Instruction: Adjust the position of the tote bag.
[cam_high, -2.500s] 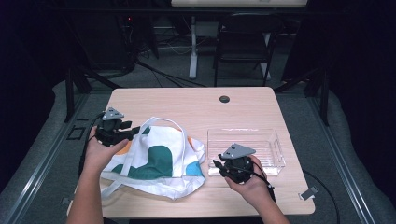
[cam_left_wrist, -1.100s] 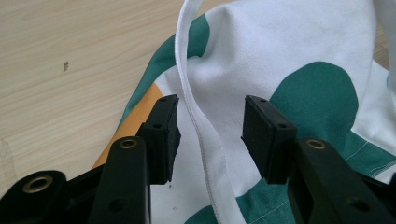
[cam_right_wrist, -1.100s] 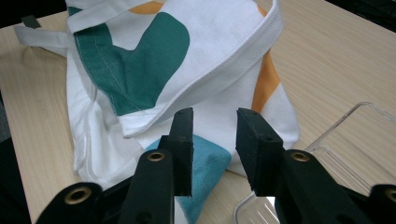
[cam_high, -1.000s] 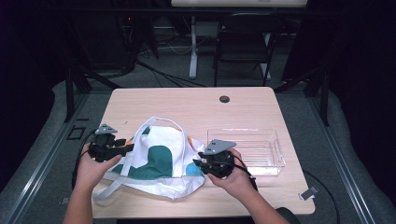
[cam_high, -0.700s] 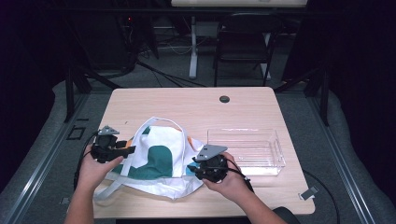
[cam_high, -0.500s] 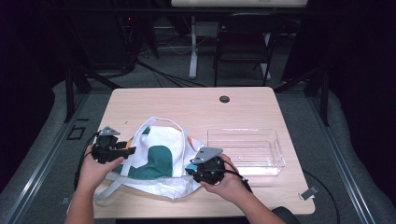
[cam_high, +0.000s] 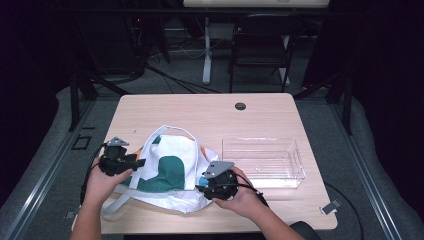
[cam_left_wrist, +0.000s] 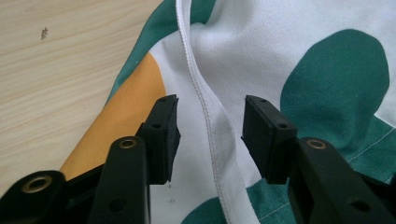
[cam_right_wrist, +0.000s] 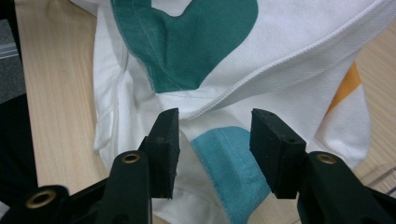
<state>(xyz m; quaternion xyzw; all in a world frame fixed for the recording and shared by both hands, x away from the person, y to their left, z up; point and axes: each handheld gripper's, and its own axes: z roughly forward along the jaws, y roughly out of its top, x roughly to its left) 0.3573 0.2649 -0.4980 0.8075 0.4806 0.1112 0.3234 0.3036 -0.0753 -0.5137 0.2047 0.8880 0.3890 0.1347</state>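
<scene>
Both hand-held grippers, left (cam_high: 134, 163) and right (cam_high: 202, 189), gape wide astride seams of the white cloth bag with green and orange patches (cam_high: 170, 167) (flat on the wooden counter (cam_high: 210, 117)), seemingly poised to pinch opposite edges.

Cloth bag (cam_high: 172, 167) lying on counter (cam_high: 200, 112), left of tray (cam_high: 262, 160); tongs flanking bag's left (cam_high: 137, 163) and right (cam_high: 200, 189) edges.
</scene>
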